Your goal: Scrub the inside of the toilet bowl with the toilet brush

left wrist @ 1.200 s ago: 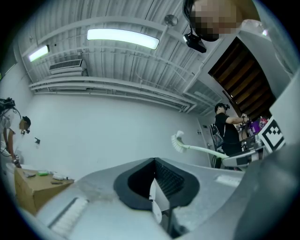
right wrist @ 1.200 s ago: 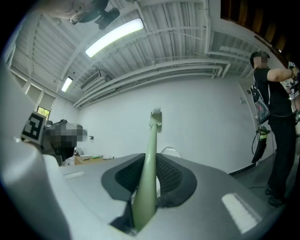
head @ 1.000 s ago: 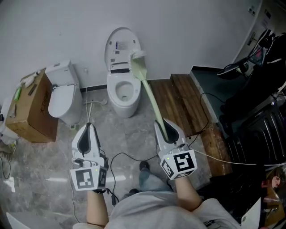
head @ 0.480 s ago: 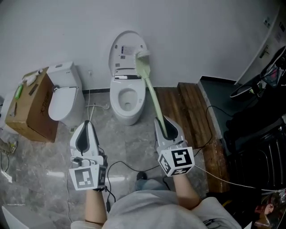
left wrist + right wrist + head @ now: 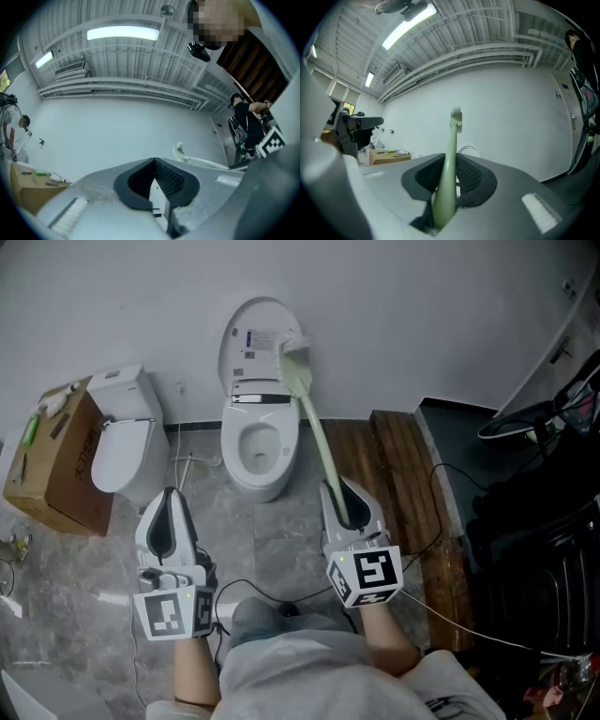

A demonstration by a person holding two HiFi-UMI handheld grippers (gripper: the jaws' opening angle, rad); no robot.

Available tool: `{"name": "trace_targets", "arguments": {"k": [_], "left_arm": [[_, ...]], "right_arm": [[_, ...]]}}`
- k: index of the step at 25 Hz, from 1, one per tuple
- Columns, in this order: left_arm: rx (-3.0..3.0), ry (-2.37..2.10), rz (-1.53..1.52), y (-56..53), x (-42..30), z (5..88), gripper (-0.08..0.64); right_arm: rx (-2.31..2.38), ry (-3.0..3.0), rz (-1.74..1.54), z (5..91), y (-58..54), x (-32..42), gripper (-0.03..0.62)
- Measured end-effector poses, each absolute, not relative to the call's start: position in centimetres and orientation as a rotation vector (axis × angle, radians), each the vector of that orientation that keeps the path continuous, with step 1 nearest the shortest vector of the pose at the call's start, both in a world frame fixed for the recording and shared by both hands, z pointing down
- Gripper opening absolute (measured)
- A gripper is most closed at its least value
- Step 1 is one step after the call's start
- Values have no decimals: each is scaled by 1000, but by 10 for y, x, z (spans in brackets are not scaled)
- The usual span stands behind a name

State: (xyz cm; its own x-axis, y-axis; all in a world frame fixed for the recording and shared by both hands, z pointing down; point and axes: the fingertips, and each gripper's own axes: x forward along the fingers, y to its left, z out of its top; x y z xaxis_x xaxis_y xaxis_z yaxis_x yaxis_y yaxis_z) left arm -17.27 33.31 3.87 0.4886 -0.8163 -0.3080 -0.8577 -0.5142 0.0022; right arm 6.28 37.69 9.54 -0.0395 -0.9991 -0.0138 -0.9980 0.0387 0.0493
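Left tongs [image 5: 171, 495] lowered, brush [image 5: 315, 432] seemingly touching lid [image 5: 246, 332]

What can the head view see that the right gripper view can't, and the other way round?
Only the head view shows down into the toilet bowl, plus a second toilet to its left and the wooden platform. Only the right gripper view shows the ceiling light overhead. Both show the toilet brush clamped in the right gripper, its head up in the air and not in the bowl, and the cardboard box.
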Motion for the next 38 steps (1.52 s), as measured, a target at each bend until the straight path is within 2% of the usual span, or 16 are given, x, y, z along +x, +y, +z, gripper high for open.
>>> {"name": "trace_targets", "arguments": {"k": [10,24,38], "left_arm": [[-2584,1466,381,292,-152,46,5],[-2610,1455,338,146,-141,55,5],[-2685,1447,443,15,-150,54,5]], "right_arm": [[2150,-2291,-2,105,338,74,74],[2203,-2261,10,100,202,90,74],[2242,-2172,36,101,90,88,74]]}}
